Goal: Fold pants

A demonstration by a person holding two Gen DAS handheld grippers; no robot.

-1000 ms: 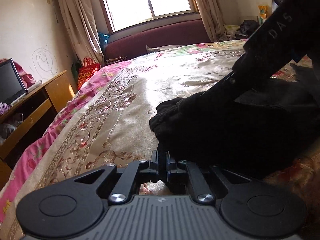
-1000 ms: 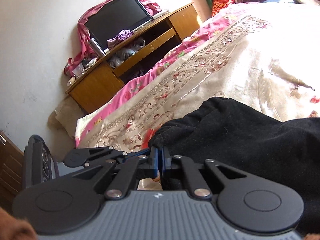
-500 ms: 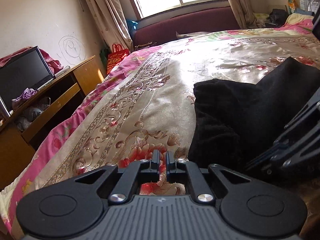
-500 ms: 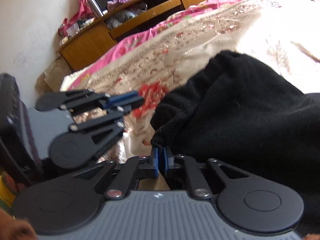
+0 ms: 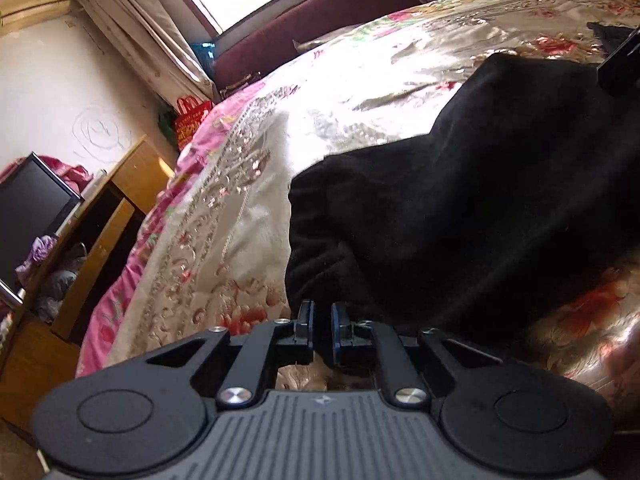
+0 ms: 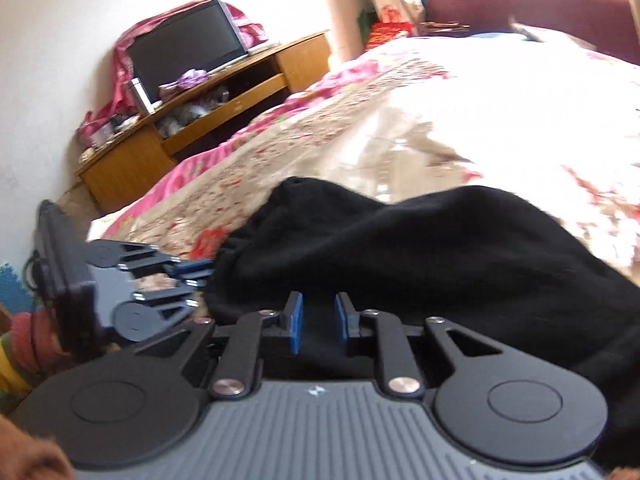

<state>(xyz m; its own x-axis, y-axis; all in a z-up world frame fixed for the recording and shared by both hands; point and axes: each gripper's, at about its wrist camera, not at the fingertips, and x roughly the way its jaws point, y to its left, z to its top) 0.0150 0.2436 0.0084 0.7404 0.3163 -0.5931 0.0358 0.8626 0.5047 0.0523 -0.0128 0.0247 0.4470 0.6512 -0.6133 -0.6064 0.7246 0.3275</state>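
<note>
Black pants (image 5: 460, 200) lie bunched in a folded heap on the floral gold and pink bedspread (image 5: 240, 240). My left gripper (image 5: 323, 314) has its jaws nearly together, tips at the near left corner of the heap; no cloth shows clearly pinched between them. The right wrist view shows the pants (image 6: 400, 248) straight ahead and the left gripper (image 6: 198, 276) at their left edge. My right gripper (image 6: 318, 308) hovers low over the near side of the pants. Its jaws are opening, and black cloth shows in the gap without the blue pads (image 6: 296, 320) pressing on it.
A wooden TV stand (image 6: 224, 92) with a dark screen (image 6: 188, 48) and clutter stands left of the bed. A maroon headboard (image 5: 320, 28), curtains and a bright window are at the far end. A red bag (image 5: 192, 120) sits by the wall. The bedspread (image 6: 500, 128) stretches beyond the pants.
The left gripper let go of the pants, drew back, then returned to their corner while rolling. The right gripper, shut on the pants' edge before, has moved over the heap with its jaws parting.
</note>
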